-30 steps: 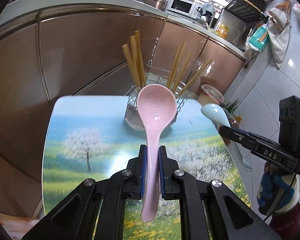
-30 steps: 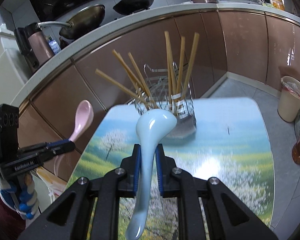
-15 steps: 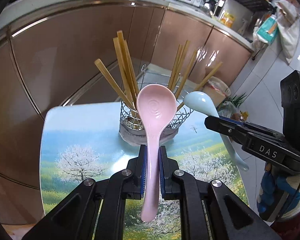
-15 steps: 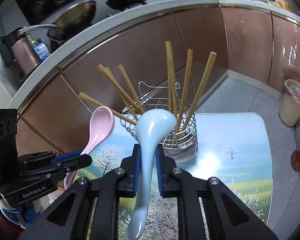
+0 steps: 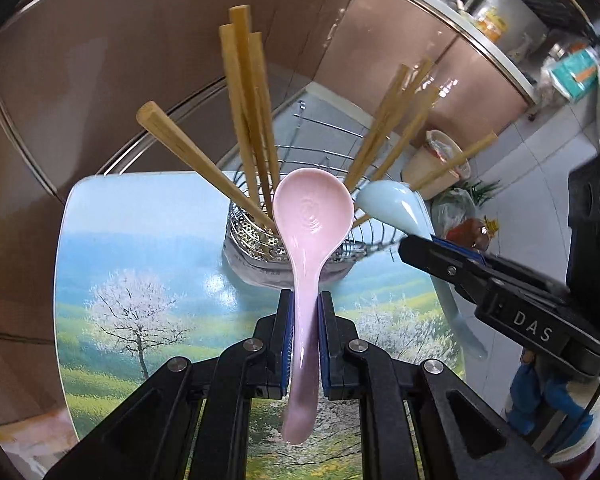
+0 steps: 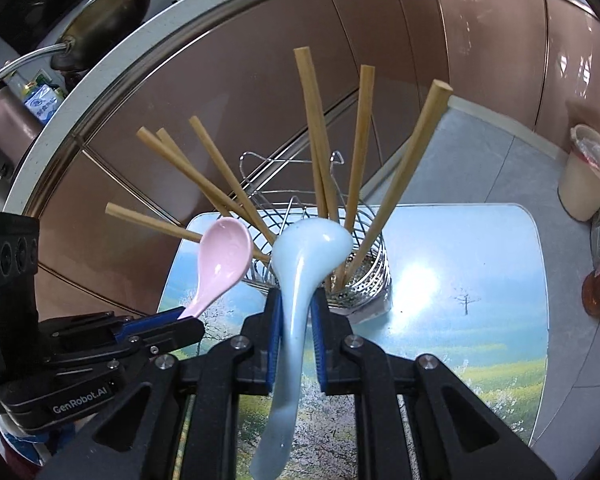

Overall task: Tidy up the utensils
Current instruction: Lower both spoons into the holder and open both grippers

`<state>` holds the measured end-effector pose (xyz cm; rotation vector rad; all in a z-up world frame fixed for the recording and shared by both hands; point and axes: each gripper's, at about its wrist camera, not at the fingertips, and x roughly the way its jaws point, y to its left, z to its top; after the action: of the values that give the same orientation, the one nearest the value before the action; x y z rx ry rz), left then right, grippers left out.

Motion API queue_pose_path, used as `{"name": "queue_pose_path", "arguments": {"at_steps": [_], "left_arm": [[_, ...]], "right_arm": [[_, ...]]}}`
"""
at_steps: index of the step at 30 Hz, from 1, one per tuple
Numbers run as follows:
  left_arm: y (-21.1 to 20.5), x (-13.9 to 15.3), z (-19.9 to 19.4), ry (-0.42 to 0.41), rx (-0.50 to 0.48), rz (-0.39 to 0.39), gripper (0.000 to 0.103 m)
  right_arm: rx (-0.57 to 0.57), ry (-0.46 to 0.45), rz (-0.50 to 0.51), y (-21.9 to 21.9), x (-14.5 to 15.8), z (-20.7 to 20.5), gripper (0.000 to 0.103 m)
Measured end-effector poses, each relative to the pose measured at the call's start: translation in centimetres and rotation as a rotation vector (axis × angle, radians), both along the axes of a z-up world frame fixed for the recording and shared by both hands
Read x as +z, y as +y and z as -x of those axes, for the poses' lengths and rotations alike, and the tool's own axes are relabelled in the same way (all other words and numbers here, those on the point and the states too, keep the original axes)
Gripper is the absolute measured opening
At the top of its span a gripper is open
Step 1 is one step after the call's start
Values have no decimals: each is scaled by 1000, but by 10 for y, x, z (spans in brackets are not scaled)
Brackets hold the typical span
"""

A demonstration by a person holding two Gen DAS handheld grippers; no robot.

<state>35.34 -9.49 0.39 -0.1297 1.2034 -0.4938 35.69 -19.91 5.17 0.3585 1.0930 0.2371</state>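
Both grippers have closed in on the wire utensil holder [image 5: 300, 240], which looms larger than a second ago. The left gripper [image 5: 303, 336] is clamped on the handle of the pink spoon [image 5: 312, 220], bowl forward, just before the holder's rim. The right gripper [image 6: 294, 340] grips the blue spoon [image 6: 308, 248] the same way, beside it. Chopsticks [image 6: 320, 152] already stand fanned in the holder on the tabletop [image 5: 140, 240]. Neither spoon is in yet; likely both remain to be lowered in and released.
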Motion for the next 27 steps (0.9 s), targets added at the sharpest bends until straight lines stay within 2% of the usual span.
{"name": "queue_pose_path", "arguments": {"at_steps": [5,10,15,23,27], "left_arm": [[-1,-1,-14,67,47,29,11],[-9,-3,-19,104,55,15,11],[-8,-3,-25,124,90,-2,11],[-9,-3,-34,179,121,22,11],[-10,-1,-38,180,129,28,11]], "right_arm": [[-9,31,-29,-10,-3,-4,14],[-3,54,-40,-12,-5,-6,14],[8,67,-22,-10,-5,-13,14],[16,98,-21,-5,-9,-26,14],[10,102,-33,-7,-9,-30,15]]}}
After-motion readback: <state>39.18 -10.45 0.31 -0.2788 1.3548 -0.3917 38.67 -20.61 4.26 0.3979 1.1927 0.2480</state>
